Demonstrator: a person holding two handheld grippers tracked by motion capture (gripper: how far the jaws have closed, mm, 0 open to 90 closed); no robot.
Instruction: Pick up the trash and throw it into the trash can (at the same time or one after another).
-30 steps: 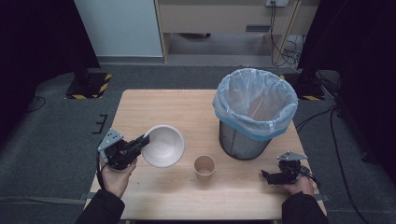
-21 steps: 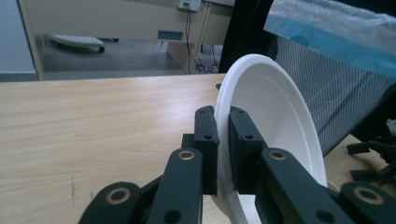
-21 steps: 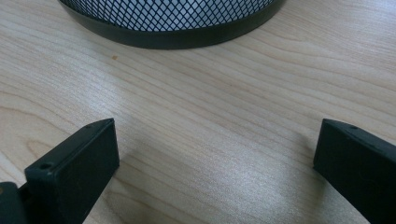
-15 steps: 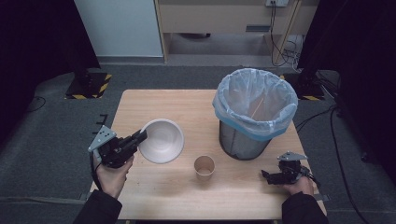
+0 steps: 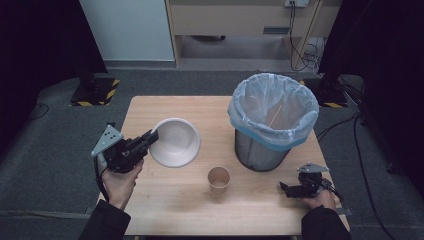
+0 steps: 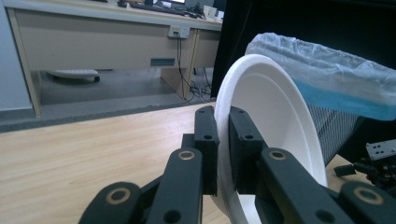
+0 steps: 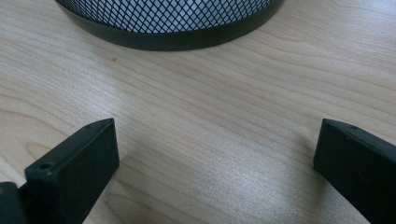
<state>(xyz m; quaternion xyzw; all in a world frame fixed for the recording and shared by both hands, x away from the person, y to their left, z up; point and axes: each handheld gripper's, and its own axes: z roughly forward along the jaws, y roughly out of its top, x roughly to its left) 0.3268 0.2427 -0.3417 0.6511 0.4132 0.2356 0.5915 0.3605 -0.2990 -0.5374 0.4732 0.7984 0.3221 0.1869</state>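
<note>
Bowl [image 5: 175, 142] hangs tilted above the table's [image 5: 165, 210] left half, its rim pinched at about 8 o'clock between the closed jaws of the left gripper [image 5: 149, 138], so the open face turns up and toward the bin [image 5: 272, 120]. From that gripper the bin lies at roughly 3 o'clock, well apart, with the cup [image 5: 219, 179] standing nearer at about 4 o'clock, so the left hand [image 5: 120, 182] is the 1 placed to carry it across. The right gripper [image 5: 287, 189] rests low on the table at the bin's 5 o'clock, jaws wide apart and holding nothing.
</note>
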